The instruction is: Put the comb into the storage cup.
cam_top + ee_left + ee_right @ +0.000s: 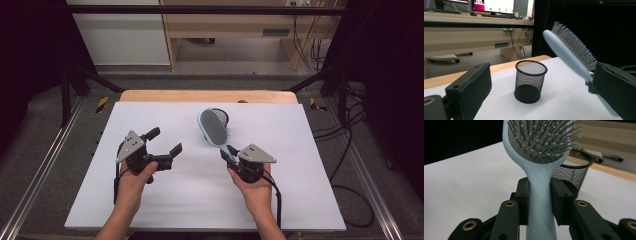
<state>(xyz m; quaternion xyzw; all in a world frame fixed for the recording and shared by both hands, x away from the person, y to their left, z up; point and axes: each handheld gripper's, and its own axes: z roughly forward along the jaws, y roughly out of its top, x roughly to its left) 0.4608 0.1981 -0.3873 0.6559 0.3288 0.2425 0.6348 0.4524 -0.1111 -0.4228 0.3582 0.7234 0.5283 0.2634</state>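
Left of centre in the high view, your left gripper (166, 142) hangs over the white table (100, 200) with its jaws apart and nothing between them. Keep it there, clear of the cup; it has no job in this step unless the cup tips.

Centre of the left gripper view: the black mesh cup (530, 81) stands upright on the table, mouth open, apart from everything else. In the high view it sits just behind the brush head, mostly hidden.

Right of centre, your right gripper (231, 156) is clamped on the handle of the pale blue hairbrush (214, 127) — the right gripper view shows both pads pressed flat to the handle's sides just below the head (541, 140), bristles facing the camera. The brush is in the air, head angled up and toward the cup.

Judgement: the step looks like standing the brush in the cup.
- The grip is high on the handle — likely sound for carrying.
- Turn the wrist so the free handle end points down.
- Centre it over the mouth before lowering; the cup is light and may topple if the rim is struck.
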